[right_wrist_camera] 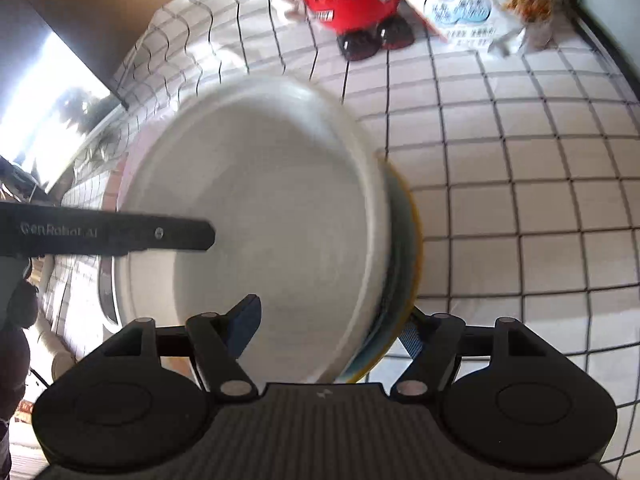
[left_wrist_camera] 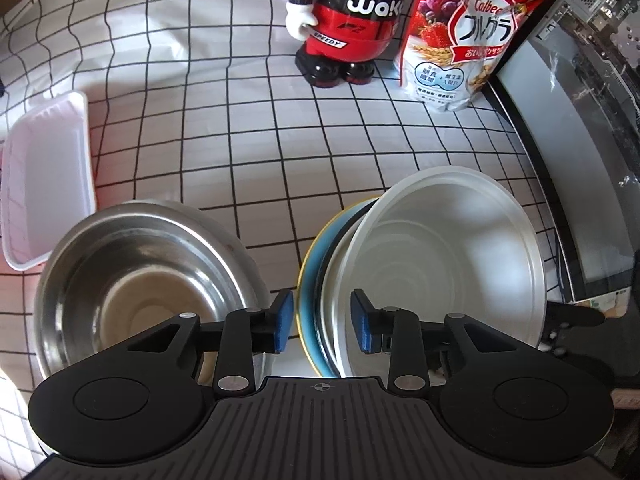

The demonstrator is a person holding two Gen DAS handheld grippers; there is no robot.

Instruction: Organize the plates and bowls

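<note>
A tilted stack stands on edge over the checked cloth: a white bowl (left_wrist_camera: 444,264) nested in a blue plate with a yellow rim (left_wrist_camera: 310,280). My left gripper (left_wrist_camera: 322,320) is open, its blue pads either side of the stack's left rim, not touching. A steel bowl (left_wrist_camera: 140,280) sits upright to its left. In the right wrist view the white bowl (right_wrist_camera: 260,208) and the yellow-rimmed plate (right_wrist_camera: 410,248) sit between my right gripper's (right_wrist_camera: 332,328) pads, which press on the stack. The left gripper's finger (right_wrist_camera: 120,234) reaches in from the left.
A white plastic lid (left_wrist_camera: 44,176) lies at the left. A red mascot figure (left_wrist_camera: 352,20) and a cereal bag (left_wrist_camera: 468,36) stand at the back. A dark appliance (left_wrist_camera: 580,140) borders the right side.
</note>
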